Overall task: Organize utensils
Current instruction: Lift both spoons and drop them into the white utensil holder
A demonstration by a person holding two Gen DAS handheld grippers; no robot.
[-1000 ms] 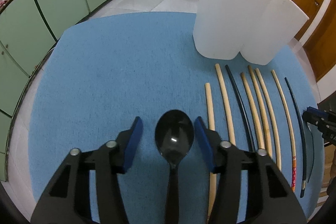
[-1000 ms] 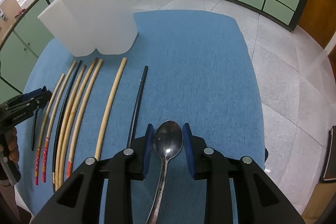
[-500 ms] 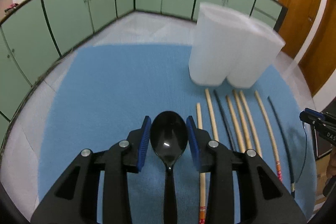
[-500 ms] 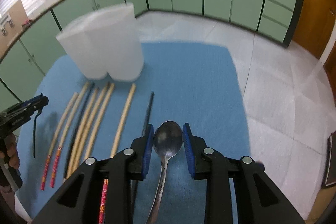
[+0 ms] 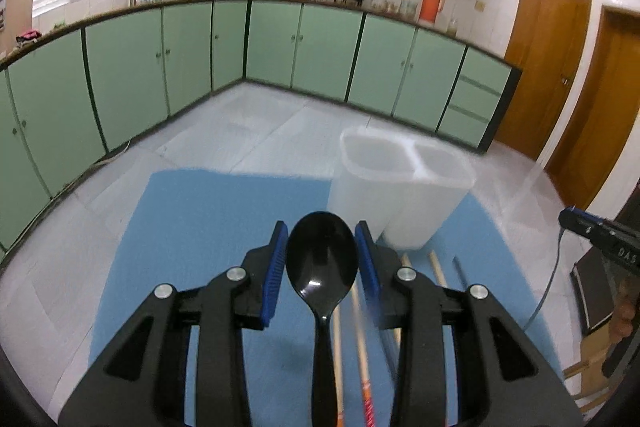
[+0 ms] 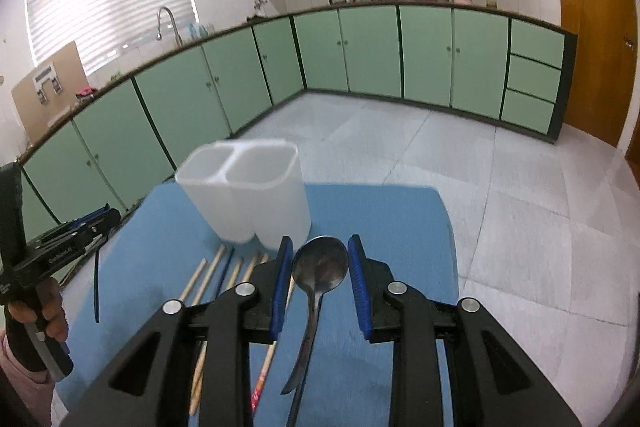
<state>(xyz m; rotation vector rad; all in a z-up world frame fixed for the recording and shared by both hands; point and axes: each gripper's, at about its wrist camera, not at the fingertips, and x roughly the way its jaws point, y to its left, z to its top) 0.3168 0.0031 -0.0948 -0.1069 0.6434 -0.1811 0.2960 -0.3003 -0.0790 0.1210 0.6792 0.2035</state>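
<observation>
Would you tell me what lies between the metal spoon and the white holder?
In the right wrist view, only bare blue mat separates the metal spoon from the white holder.

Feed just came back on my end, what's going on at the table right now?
A person is holding a gripper in each hand. The left gripper has a black spoon between its jaws, which have just been closing; the right gripper carries a metal spoon. Both spoons are lifted off the blue mat. The white two-compartment holder stands ahead, apparently empty, and the chopsticks lie in a row on the mat.
</observation>
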